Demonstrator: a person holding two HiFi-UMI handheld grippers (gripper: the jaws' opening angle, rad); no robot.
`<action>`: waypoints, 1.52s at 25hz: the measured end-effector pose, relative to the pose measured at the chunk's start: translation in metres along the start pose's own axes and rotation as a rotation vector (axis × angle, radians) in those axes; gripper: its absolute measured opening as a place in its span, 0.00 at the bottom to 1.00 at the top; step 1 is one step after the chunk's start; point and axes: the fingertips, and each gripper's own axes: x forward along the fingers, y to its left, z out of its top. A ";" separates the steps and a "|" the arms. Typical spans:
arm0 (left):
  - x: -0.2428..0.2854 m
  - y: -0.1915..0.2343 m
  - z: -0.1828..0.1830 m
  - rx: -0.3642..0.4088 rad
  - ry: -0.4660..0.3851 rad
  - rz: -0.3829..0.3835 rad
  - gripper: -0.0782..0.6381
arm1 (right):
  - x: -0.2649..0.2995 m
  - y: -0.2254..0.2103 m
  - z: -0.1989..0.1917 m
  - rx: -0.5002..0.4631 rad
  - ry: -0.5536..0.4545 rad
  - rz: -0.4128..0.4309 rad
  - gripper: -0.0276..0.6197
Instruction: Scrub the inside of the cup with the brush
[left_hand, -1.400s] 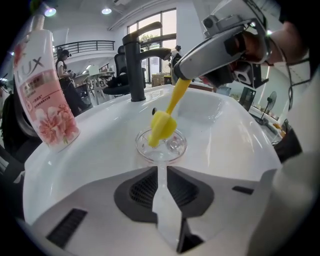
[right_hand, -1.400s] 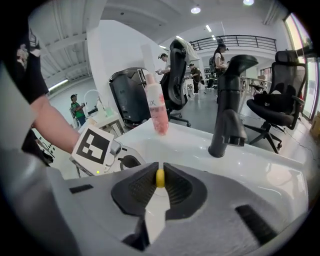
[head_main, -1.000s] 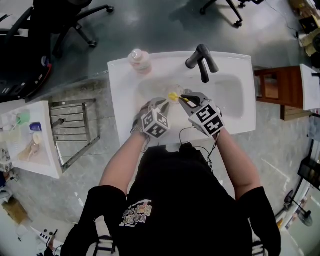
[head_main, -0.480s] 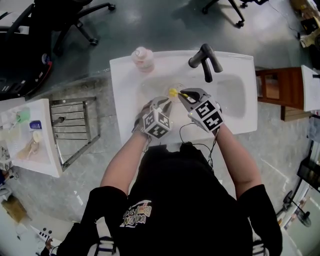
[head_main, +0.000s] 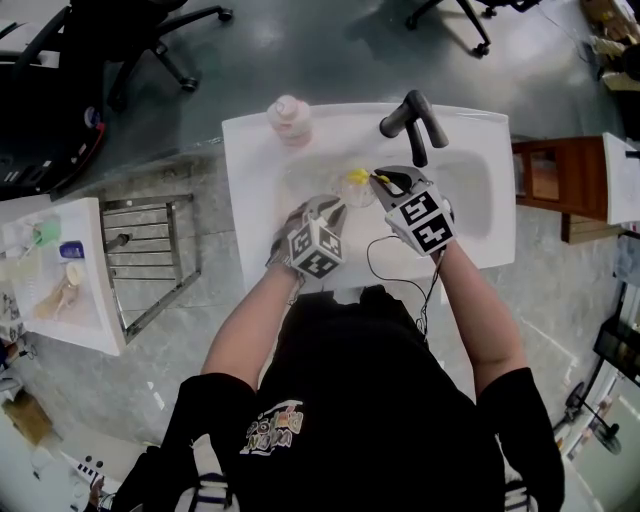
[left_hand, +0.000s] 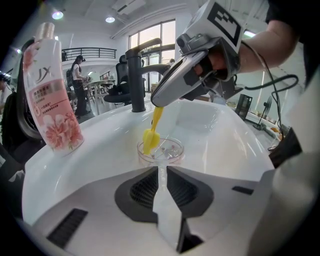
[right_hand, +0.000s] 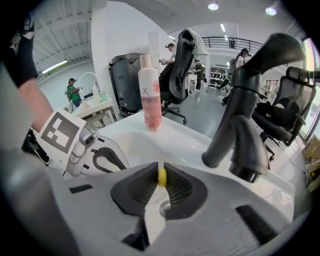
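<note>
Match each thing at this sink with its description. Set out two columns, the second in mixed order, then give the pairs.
Things:
1. cup
2. brush
3. bottle
4. faucet

Descriptions:
A. pink, standing on the sink rim
B. clear, pinched by the left tool
C. dark, upright at the back
D. yellow, held by the right tool

Pairs: 1-B; 2-D; 3-A; 4-C

I see a white sink (head_main: 245, 200) at the frame centre. On its upper rim stand a pink bottle (head_main: 288, 118) and a black faucet (head_main: 412, 125).
</note>
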 end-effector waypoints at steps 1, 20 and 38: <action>0.000 0.000 0.000 0.000 0.000 0.000 0.18 | -0.001 -0.002 -0.001 0.002 0.006 -0.005 0.11; 0.000 0.000 0.000 0.000 0.003 0.000 0.18 | -0.014 -0.001 -0.034 -0.041 0.114 0.054 0.10; 0.000 0.000 -0.001 0.000 0.009 0.003 0.18 | -0.008 0.042 -0.048 -0.031 0.194 0.218 0.10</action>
